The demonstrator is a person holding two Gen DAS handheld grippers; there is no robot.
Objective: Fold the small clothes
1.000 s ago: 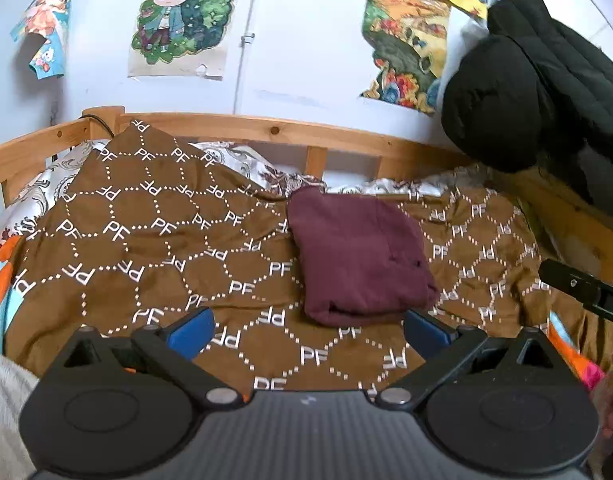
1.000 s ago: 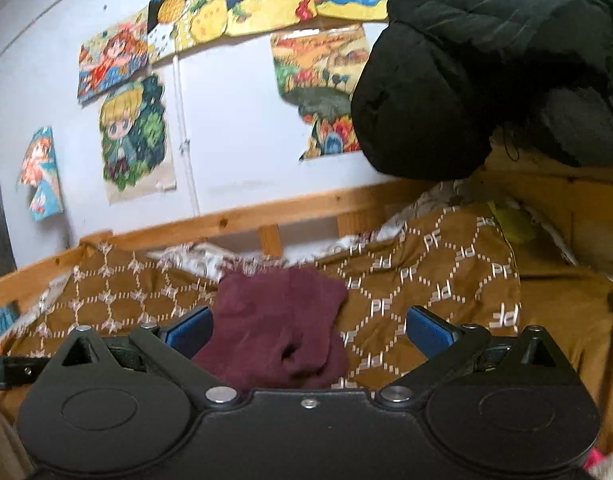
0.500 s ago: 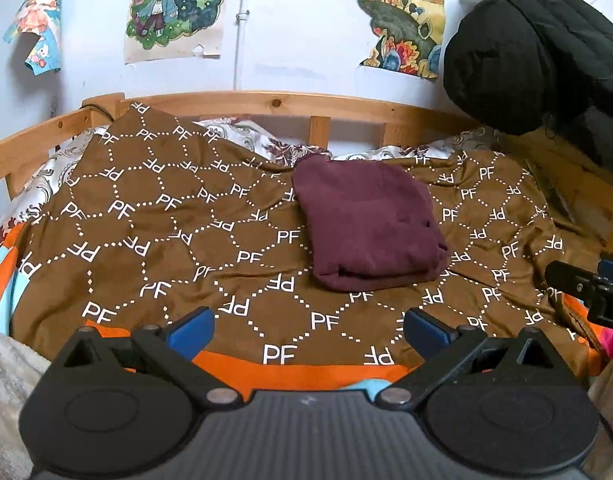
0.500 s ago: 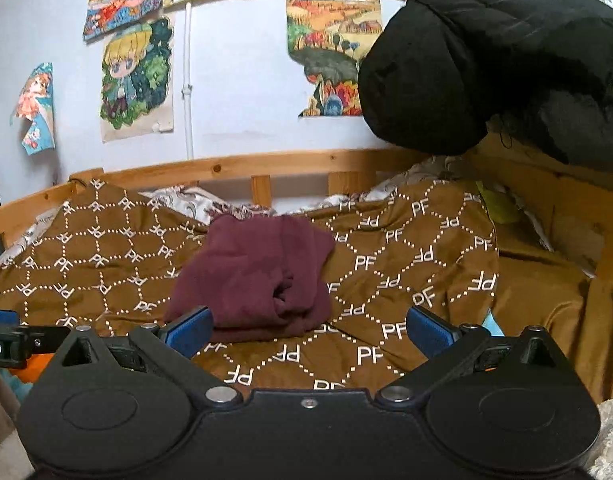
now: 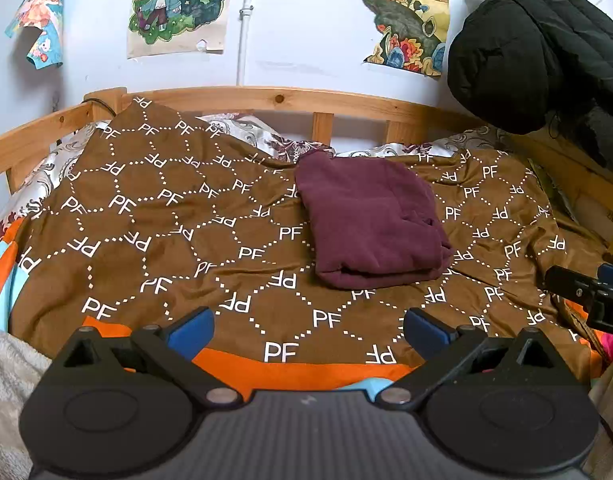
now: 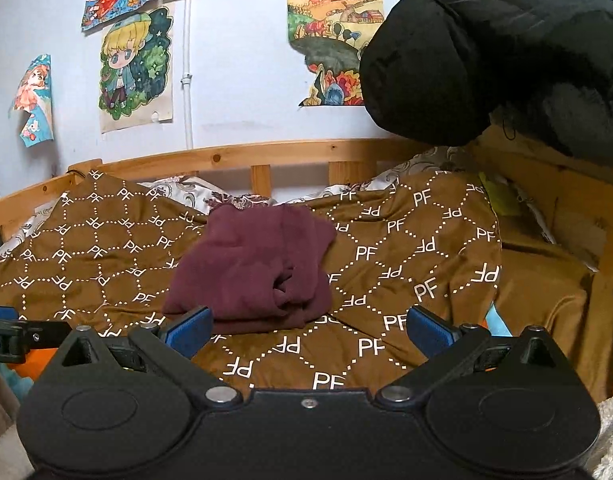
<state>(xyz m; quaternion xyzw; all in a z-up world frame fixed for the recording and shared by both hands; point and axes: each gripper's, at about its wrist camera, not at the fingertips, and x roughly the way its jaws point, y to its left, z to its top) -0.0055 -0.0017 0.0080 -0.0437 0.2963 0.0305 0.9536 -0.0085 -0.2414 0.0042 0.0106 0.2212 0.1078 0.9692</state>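
Left gripper (image 5: 306,330): I have its jaws spread wide, nothing between the blue pads (image 5: 190,332); it hangs above the near edge of the bed, well short of the garment.
Right gripper (image 6: 306,330): I hold it wide apart too and empty. In its own view the left blue pad (image 6: 188,330) overlaps the garment's near edge, but I cannot tell if it touches. From the left wrist view, only its tip shows at the right border (image 5: 586,294).
Maroon garment (image 5: 372,220): lies folded into a thick bundle on the blanket, about mid-bed, toward the headboard side; the folded edge faces me, and a crumpled tuck shows on its right side (image 6: 286,280).
Brown blanket (image 5: 166,232): printed with white "PF" letters and dotted hexagons, wrinkled, spread over the bed; an orange band (image 5: 298,372) runs along its near edge.
Patterned sheet (image 5: 258,132): white with a dark floral print, showing behind the blanket by the rail.
Wooden bed rail (image 5: 290,102): runs along the far side.
Black puffer jacket (image 6: 506,48): hangs at the upper right, above the bed's corner.
Wall drawings (image 5: 178,4): several colourful cartoon pictures stuck on the white wall.
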